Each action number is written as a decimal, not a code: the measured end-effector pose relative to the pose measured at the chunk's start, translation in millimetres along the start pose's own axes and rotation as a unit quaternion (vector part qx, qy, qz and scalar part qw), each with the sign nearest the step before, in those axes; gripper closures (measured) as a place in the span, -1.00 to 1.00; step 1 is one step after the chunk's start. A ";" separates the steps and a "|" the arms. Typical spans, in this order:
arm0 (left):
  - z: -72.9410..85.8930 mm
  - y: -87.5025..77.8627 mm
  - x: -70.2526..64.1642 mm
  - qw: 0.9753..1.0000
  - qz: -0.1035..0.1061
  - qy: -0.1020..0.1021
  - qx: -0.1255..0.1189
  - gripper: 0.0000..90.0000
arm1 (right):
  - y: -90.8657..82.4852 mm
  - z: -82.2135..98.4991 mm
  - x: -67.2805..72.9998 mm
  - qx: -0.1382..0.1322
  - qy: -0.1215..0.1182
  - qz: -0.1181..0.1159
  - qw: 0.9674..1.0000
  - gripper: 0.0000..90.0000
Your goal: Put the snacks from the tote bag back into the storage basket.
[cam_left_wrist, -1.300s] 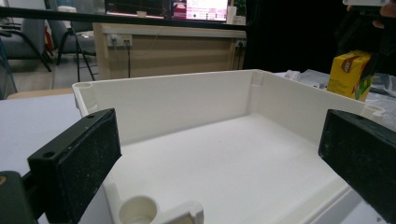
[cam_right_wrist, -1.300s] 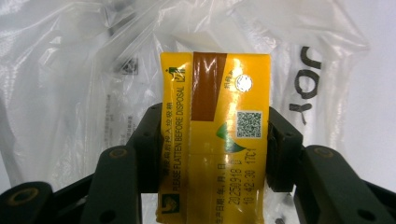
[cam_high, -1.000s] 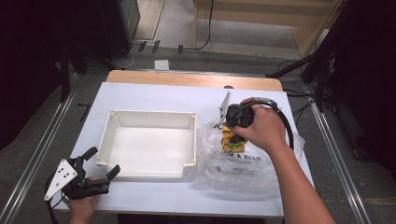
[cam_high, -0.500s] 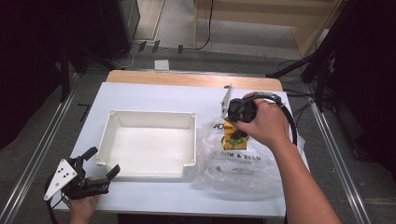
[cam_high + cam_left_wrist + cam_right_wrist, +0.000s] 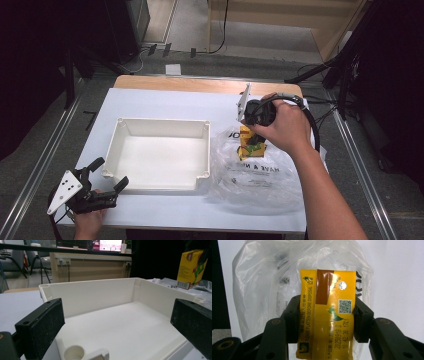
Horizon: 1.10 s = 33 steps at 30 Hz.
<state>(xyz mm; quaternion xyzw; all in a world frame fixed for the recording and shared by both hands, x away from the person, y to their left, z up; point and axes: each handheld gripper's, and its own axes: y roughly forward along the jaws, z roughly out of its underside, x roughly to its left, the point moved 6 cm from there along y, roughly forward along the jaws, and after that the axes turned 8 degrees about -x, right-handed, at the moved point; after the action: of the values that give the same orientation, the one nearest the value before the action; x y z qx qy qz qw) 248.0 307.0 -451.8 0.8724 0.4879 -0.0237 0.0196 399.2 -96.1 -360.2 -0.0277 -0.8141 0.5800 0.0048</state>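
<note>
A yellow drink carton (image 5: pixel 328 315) is clamped between the jaws of my right gripper (image 5: pixel 327 320), which is shut on its sides. From above, the carton (image 5: pixel 250 142) hangs under the right gripper (image 5: pixel 255 135) just over a clear plastic bag (image 5: pixel 255 175) on the white table. The carton (image 5: pixel 191 268) also stands out beyond the tray's far corner in the left gripper view. My left gripper (image 5: pixel 107 175) rests open at the table's near left corner, and its pads (image 5: pixel 43 325) frame the near rim of the white tray (image 5: pixel 100 290), apart from it.
The white rectangular tray (image 5: pixel 160 125) sits mid-table with nothing inside. The crumpled bag lies to its right, near the table's right edge. A wooden strip (image 5: pixel 200 85) runs along the far edge. Cables and dark stands (image 5: pixel 350 60) surround the table.
My right gripper has lifted the carton a little higher above the bag. The left gripper has stayed where it was.
</note>
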 end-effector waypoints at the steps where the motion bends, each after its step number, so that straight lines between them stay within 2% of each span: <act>1: 0.0 0.1 -0.1 1.000 0.000 0.000 0.000 -1.00 | 0.0 -1.5 -0.7 -0.003 -0.001 0.003 1.000 0.17; 2: 0.0 0.2 -0.1 1.000 0.000 0.000 0.000 -1.00 | -0.9 -1.7 -0.4 0.001 0.002 0.003 1.000 0.17; 5: 0.0 0.3 -0.2 1.000 0.001 0.001 0.000 -1.00 | -1.0 -4.7 -2.1 -0.006 -0.002 0.006 1.000 0.17; 6: 0.1 0.3 -0.2 1.000 0.001 0.003 0.002 -1.00 | -1.8 -5.7 -1.5 -0.006 0.004 0.003 1.000 0.17; 10: 0.1 0.3 -0.3 1.000 0.001 0.002 0.001 -1.00 | -3.9 -11.2 -3.0 -0.015 0.005 0.002 1.000 0.17; 20: -0.1 0.2 -0.1 1.000 0.001 0.000 0.000 -1.00 | -5.5 -24.1 -5.8 -0.021 0.001 0.009 1.000 0.17; 21: -0.1 0.2 -0.1 1.000 0.001 0.000 0.000 -1.00 | -6.0 -25.3 -4.8 -0.020 0.008 0.007 1.000 0.17; 23: -0.1 0.3 -0.2 1.000 0.002 0.001 0.000 -1.00 | -6.0 -29.5 -6.9 -0.028 -0.001 0.006 1.000 0.17; 24: -0.1 0.3 -0.2 1.000 0.002 0.000 0.000 -1.00 | -6.7 -30.6 -6.0 -0.024 0.006 0.005 1.000 0.17; 26: -0.2 0.5 -0.2 1.000 0.001 0.000 -0.001 -1.00 | -6.9 -35.6 -8.0 -0.029 -0.004 0.008 1.000 0.17; 33: -0.3 0.3 0.0 1.000 0.002 -0.001 0.000 -1.00 | -6.4 -43.4 -6.7 -0.031 -0.001 0.004 1.000 0.17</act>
<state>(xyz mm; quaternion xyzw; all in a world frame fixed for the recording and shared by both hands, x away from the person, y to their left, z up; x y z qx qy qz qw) 248.2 306.8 -451.6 0.8731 0.4865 -0.0246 0.0205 407.3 -57.6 -339.7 -0.0306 -0.8318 0.5543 0.0011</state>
